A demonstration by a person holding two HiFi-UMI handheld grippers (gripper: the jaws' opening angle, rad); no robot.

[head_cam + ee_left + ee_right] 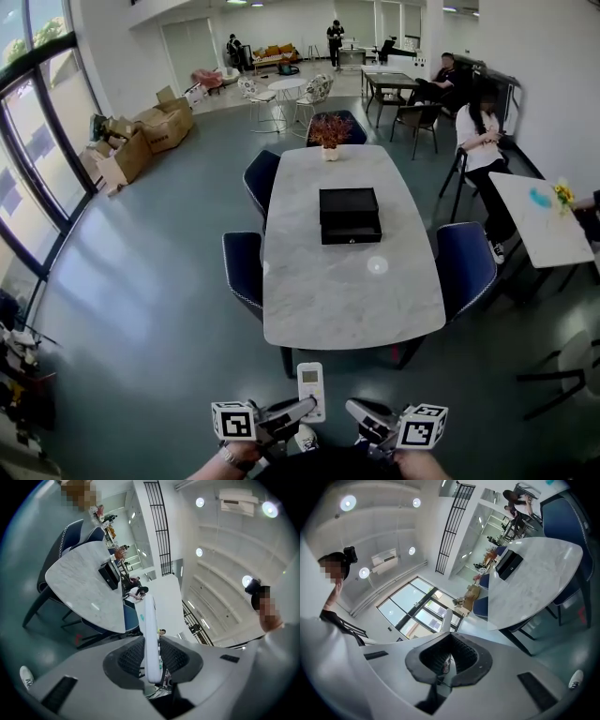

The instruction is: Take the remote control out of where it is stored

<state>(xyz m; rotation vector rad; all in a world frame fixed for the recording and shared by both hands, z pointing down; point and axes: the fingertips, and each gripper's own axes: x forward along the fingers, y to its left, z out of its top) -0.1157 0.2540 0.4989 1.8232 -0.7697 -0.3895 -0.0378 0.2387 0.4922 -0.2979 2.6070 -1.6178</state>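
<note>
A white remote control (310, 386) stands upright in front of the near end of the marble table (347, 291), below its edge in the head view. My left gripper (303, 409) is shut on its lower part. In the left gripper view the remote (149, 630) sits edge-on between the two ribbed pads (131, 657). My right gripper (358, 411) hangs just to the right of it, shut and holding nothing; its own view shows the remote's tip (447, 619) beyond its jaws. A black box (350, 215) lies closed in the middle of the table.
A potted plant (330, 131) stands at the table's far end. Blue chairs flank the table on the left (244, 267) and on the right (466, 267). A person sits at a smaller white table (539, 220) at the right. Cardboard boxes (141, 141) lie at the far left.
</note>
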